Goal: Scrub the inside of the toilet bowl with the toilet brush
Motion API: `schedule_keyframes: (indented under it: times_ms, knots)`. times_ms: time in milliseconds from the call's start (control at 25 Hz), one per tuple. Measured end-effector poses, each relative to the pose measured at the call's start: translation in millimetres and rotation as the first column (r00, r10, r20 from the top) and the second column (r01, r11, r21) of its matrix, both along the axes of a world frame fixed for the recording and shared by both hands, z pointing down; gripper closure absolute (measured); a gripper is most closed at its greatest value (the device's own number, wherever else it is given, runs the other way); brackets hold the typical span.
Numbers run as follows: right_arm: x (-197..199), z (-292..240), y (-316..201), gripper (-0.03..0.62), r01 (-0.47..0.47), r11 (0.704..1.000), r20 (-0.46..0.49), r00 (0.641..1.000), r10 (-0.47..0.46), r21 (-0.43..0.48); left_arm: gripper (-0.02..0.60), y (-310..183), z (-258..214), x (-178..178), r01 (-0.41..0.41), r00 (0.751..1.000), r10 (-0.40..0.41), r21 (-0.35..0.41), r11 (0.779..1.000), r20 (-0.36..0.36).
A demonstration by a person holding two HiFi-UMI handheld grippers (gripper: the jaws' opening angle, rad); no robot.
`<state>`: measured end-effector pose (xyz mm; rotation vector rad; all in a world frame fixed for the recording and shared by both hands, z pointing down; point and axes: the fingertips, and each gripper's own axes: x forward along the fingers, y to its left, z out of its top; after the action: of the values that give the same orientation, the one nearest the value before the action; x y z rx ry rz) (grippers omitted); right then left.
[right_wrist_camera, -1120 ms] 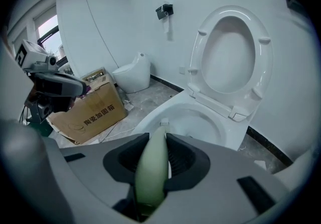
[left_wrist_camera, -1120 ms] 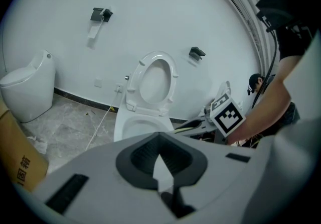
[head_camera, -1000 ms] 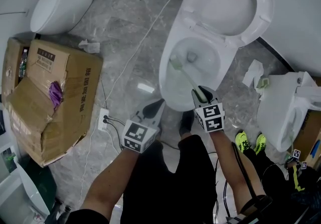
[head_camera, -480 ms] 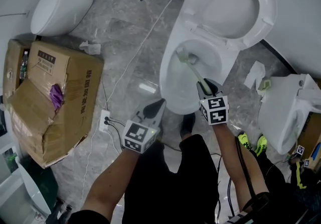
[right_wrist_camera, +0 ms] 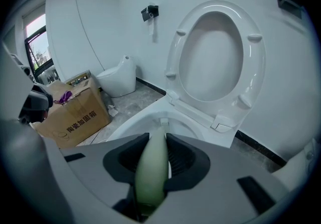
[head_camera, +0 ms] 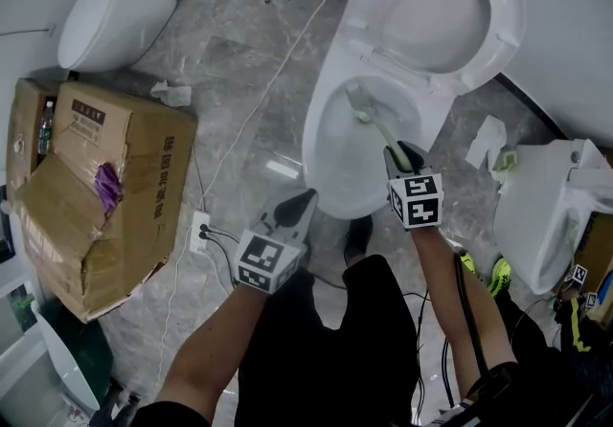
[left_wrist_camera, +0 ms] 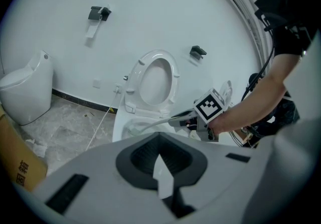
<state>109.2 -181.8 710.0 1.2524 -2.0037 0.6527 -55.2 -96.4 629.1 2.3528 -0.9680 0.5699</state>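
Two tools in view. The right tool (right_wrist_camera: 154, 153) pinches the handle of the pale green plastic toilet brush (right_wrist_camera: 152, 170). Only the head view shows its bristle head (head_camera: 357, 105) inside the white ceramic toilet bowl (head_camera: 319, 169). The left tool (left_wrist_camera: 161, 161) is pressed together and empty, outside the bowl. In the right gripper view the handle hides most of the bristles.

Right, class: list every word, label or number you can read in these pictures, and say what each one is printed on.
"陶瓷加固箱": on the side of the cardboard box, read in the right gripper view.
White label on the box's top flap: print too small to read.
Left gripper and right gripper: square black-and-white patterns only, no words.
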Motion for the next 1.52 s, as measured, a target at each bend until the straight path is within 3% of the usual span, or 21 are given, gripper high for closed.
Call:
schedule_keyframes:
  times_ms: [1080, 1520]
  knots:
    - [24.2, -4.6, 36.8, 0.482, -0.057, 0.998, 0.0, 0.998, 0.057, 0.001, 0.572, 26.7, -10.6, 7.5, -0.038, 0.999, 0.038, 0.006, 0.999, 0.013]
    - [28.2, -90.2, 63.0, 0.482, -0.092, 0.994, 0.057, 0.994, 0.089, 0.052, 0.572, 22.6, -91.4, 12.9, -0.047, 0.999, 0.049, 0.078, 0.996, -0.018]
